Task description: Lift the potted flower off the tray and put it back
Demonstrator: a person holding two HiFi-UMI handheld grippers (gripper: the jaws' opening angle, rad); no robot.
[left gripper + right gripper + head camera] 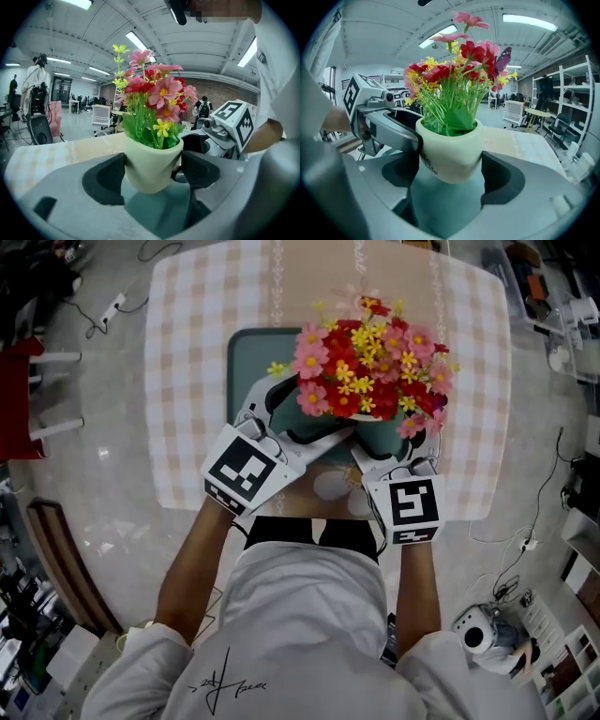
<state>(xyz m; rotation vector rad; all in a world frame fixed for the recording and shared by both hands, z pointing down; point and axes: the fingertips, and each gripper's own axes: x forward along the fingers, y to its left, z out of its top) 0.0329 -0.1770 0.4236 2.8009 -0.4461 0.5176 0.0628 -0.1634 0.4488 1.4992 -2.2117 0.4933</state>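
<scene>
Both grippers have hold of the potted flower (367, 371), one from each side, over the near edge of a teal tray (247, 354) that lies on a table (192, 329) covered in a pale checked cloth. In its own view, the left gripper (152, 174) is closed onto the cream pot, with its dark pads (105, 180) pressed against the pot's walls on either side. The jaws stand only as far apart as the pot is wide. The right gripper (450, 172) grips the same pot in the same way from the opposite side, and its pads (501, 180) touch the wall just below the rim (some dark lettering shows on the pot's side there, too curved to read). Each gripper's marker cube shows in the other's view, just beside the pot. The pot sits upright, with pink, red and yellow blooms standing above green leaves. The teal of the tray shows directly beneath its rounded base in both gripper views, but it cannot be told for certain whether the base rests on the tray or hangs just clear of it. From the head view the person, in a white shirt (309, 634), stands at the table's near edge with both forearms reaching forward to the grippers.
</scene>
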